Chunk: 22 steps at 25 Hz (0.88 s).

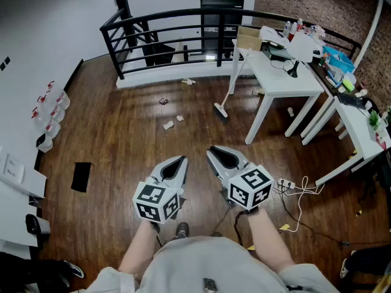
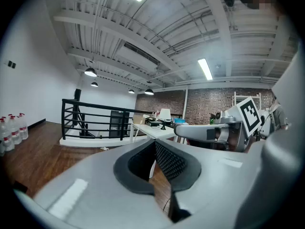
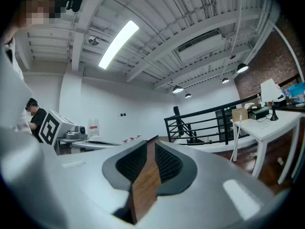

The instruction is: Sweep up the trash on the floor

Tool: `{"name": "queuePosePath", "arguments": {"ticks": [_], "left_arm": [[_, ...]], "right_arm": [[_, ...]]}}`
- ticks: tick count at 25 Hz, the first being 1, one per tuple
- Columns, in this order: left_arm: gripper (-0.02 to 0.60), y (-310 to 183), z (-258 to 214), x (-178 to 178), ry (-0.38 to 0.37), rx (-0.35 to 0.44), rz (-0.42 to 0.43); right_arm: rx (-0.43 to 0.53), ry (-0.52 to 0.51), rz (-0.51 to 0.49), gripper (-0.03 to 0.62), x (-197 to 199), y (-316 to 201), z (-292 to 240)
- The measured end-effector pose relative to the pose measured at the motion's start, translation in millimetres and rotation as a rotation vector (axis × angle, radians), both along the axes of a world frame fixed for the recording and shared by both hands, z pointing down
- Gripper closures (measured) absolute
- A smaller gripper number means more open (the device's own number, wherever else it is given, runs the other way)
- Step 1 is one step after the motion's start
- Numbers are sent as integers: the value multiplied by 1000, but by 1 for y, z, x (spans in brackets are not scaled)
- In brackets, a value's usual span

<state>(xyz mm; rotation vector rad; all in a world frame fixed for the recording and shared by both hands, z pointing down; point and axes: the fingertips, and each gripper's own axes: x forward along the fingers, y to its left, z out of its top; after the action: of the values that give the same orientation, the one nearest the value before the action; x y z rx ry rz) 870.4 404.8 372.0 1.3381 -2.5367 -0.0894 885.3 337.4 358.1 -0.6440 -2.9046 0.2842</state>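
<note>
Head view shows pale crumpled scraps (image 1: 168,125) scattered on floor (image 1: 122,145).

**Scraps on the floor, broom at the table**

The left gripper (image 1: 182,159) and right gripper (image 1: 210,151) sit side by side above the wooden floor (image 1: 122,145), both pointing ahead. Beyond them, small paper scraps (image 1: 168,125) lie scattered toward the black railing (image 1: 177,17). A broom (image 1: 223,99) stands tilted at the corner of the white table (image 1: 284,81), its head on the floor. White cables (image 1: 296,191) trail just right of the right gripper. Bottles (image 1: 52,108) line the left wall.
</note>
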Motion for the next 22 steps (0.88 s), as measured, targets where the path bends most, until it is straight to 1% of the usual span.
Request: {"name": "queuePosePath", "arguments": {"ticks": [6, 10, 12, 17, 22], "left_arm": [[574, -14, 1, 2, -14, -34, -6], [574, -19, 0, -4, -21, -48, -2], [574, -17, 3, -12, -22, -52, -2], [574, -7, 20, -56, -12, -38, 4], [574, 8, 26, -126, 11, 10, 21]], "right_arm": [[7, 9, -7, 560, 8, -23, 8], [-7, 17, 20, 560, -1, -37, 12], [-11, 16, 41, 562, -10, -39, 14], [20, 30, 68, 588, -51, -34, 23], [59, 41, 104, 594, -117, -22, 21]]}}
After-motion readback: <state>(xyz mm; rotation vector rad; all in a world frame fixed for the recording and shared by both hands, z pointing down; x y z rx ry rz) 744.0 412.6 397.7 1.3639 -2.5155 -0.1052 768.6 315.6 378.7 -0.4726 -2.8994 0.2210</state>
